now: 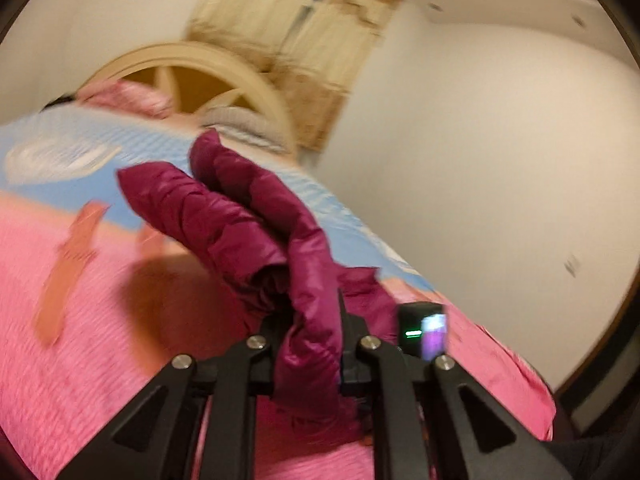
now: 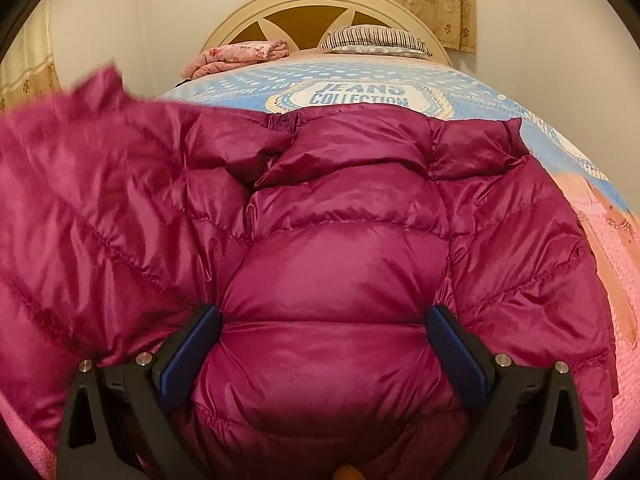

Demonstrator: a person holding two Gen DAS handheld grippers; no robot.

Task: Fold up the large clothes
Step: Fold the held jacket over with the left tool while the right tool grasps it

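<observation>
A magenta down jacket (image 2: 340, 240) lies spread on the bed (image 2: 600, 272), collar toward the headboard (image 2: 320, 4), as I work on folding it. My left tongs (image 1: 308, 320) are clamped on a bunched length of the jacket — a sleeve or side edge, I judge — and hold it raised above the pink-and-blue bedspread (image 1: 80, 340); the left wrist view is blurred, so the arm looks to be in motion. My right tongs (image 2: 324, 328) stand wide, one blue pad (image 2: 192, 348) on either side of a puffed panel at the hem end, gripping nothing that I can see. In the right wrist view the lifted part shows as a smeared flap at the far left. To do this step well, I should carry the held part across in a low, even arc and lay it flat along the back — down filling is slippery and springy, so it may slide off or puff back up. The right tongs would serve best pressing the body down while the fold lands. A striped pillow (image 2: 376, 40) and folded pink blanket (image 2: 240, 56) sit well apart, by the headboard.
</observation>
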